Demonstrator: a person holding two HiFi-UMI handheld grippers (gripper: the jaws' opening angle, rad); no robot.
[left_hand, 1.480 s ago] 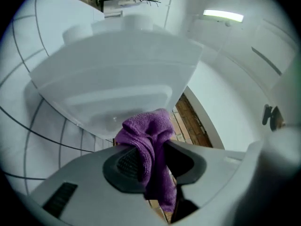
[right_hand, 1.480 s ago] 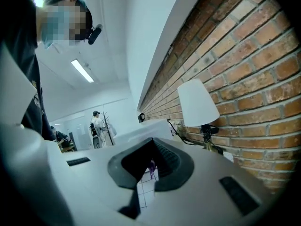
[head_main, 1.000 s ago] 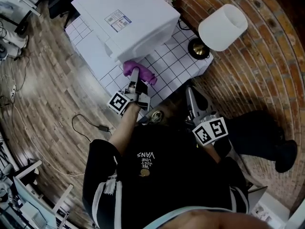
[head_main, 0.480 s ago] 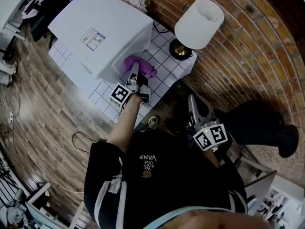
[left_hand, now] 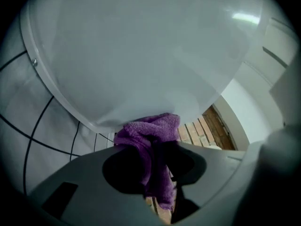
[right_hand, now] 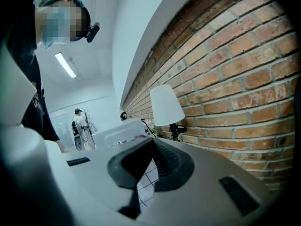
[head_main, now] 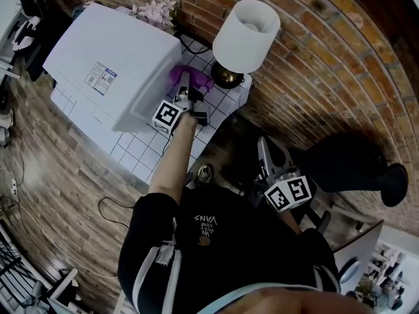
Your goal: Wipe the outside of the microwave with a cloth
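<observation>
The white microwave (head_main: 111, 77) stands on a white tiled table (head_main: 141, 154) against a brick wall. My left gripper (head_main: 185, 86) is shut on a purple cloth (head_main: 188, 77) and holds it against the microwave's right side, near the back. In the left gripper view the cloth (left_hand: 150, 138) bunches between the jaws and touches the white side panel (left_hand: 141, 55). My right gripper (head_main: 264, 149) hangs low beside the table, shut, with nothing in it. From the right gripper view, the microwave (right_hand: 124, 132) shows far off beyond that gripper (right_hand: 151, 142).
A lamp with a white shade (head_main: 245, 34) stands on the table's right corner, close to the cloth. Pale flowers (head_main: 154, 10) sit behind the microwave. Cables (head_main: 121, 169) lie on the wooden floor. A person (right_hand: 81, 126) stands far back in the room.
My left gripper has slid the cloth along the microwave's right side towards the brick wall. The head view has shifted with it. The right gripper has stayed low.
</observation>
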